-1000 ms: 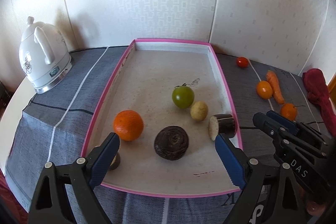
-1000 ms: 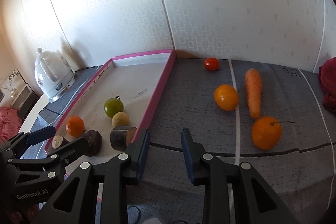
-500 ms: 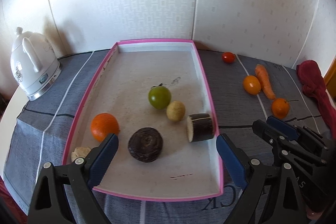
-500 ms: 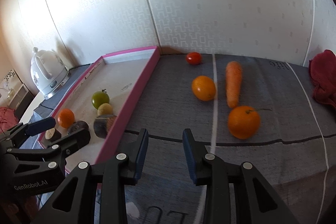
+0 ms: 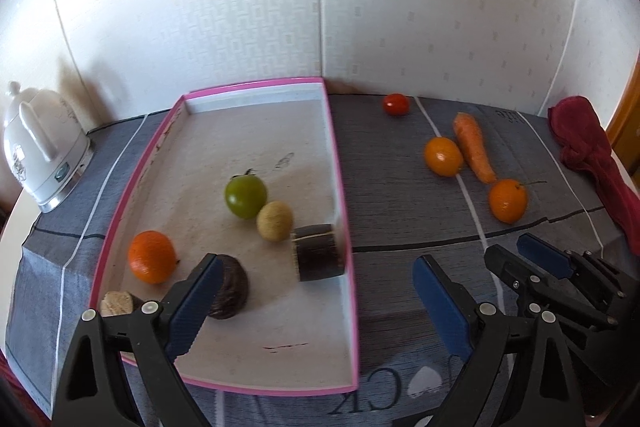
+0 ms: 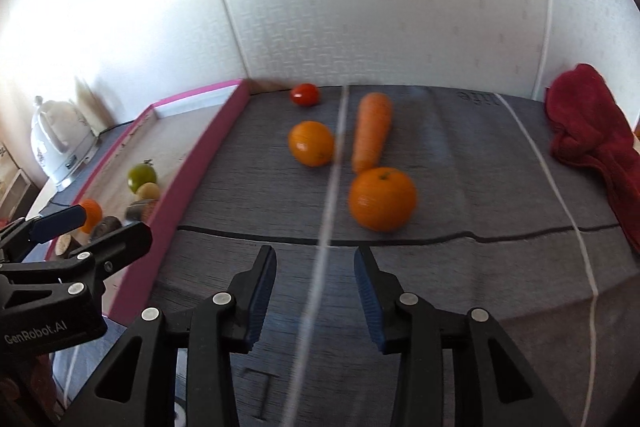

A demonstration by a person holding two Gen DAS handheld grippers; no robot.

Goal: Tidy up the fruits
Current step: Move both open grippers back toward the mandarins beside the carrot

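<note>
Left gripper is spread wide, holding nothing, over the near end of the pink tray, which has an orange, green tomato and eggplant chunk inside. Right gripper is half open and empty, facing a loose orange, a carrot and a small tomato on the worktop.

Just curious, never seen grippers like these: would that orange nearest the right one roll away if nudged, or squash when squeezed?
The orange looks round and lies loose on flat cloth, so a nudge would probably roll it. Its rind looks firm, so gentle squeezing by the open right gripper likely wouldn't squash it.
</note>
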